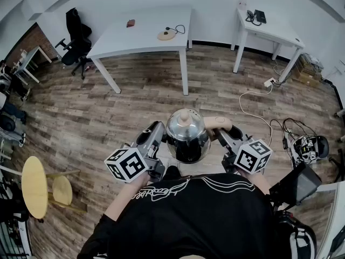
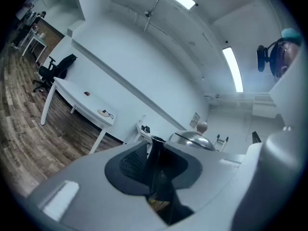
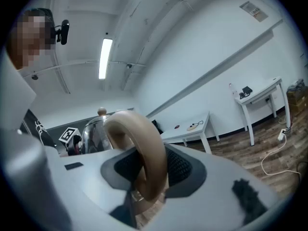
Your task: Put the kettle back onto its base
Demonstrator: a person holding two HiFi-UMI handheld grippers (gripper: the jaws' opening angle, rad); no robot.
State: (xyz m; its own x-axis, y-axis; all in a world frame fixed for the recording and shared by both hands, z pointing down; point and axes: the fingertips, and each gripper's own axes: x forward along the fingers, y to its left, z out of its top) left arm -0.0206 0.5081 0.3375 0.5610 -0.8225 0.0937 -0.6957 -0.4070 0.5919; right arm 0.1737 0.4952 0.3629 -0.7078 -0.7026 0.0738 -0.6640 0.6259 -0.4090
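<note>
A shiny steel kettle (image 1: 187, 131) with a round lid knob hangs in front of my chest, held between both grippers. My left gripper (image 1: 160, 135) is shut on its dark spout (image 2: 156, 165), which stands between the pads in the left gripper view. My right gripper (image 1: 225, 135) is shut on the beige loop handle (image 3: 144, 158); the handle (image 1: 218, 122) also shows at the kettle's right in the head view. The round beige base (image 1: 167, 34) with its black cord lies on the far white table (image 1: 135, 39), well ahead of the kettle. The kettle's dome (image 3: 96, 131) shows behind the handle.
A second white table (image 1: 268, 30) stands at the back right with dark items on it. A black office chair (image 1: 76, 39) is at the back left. A yellow stool (image 1: 34, 186) is near my left side. Cables and a power strip (image 1: 268, 83) lie on the wooden floor at the right.
</note>
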